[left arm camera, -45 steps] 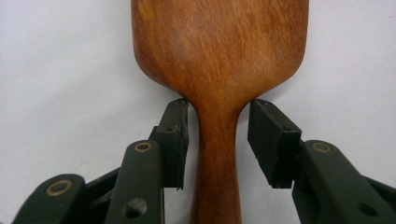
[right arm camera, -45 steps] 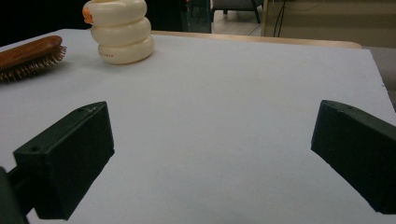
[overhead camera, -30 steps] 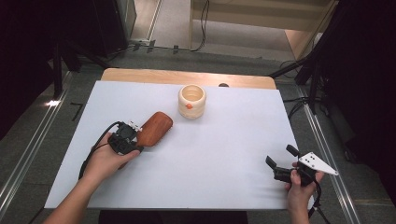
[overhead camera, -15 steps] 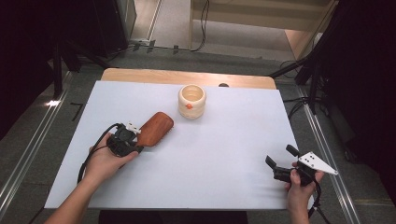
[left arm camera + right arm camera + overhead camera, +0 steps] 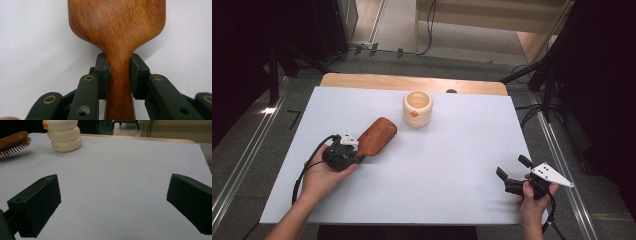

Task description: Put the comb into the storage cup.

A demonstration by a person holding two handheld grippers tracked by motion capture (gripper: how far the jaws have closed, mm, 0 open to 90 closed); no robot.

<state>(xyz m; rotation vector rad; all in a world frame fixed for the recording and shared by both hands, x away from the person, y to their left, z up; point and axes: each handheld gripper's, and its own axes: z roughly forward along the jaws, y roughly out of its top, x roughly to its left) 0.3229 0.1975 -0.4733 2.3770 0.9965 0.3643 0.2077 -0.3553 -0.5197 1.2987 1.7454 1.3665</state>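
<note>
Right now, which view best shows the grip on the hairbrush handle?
The left gripper view: both jaws press the neck of the wooden hairbrush from either side. The high view shows the whole brush in the left gripper, grip hidden. The right gripper view catches just its bristled head at the edge.

Counting now: one wooden hairbrush [image 5: 377,136] is lying on the worktop [image 5: 452,165], one cream cup [image 5: 417,108] is standing there, and two grippers are showing, left gripper [image 5: 354,150] and right gripper [image 5: 512,169].

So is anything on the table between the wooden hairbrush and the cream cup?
Nothing visible. In the high view, only bare white table separates the hairbrush from the cream cup. The left gripper already has its fingers clamped on the brush's neck.
</note>
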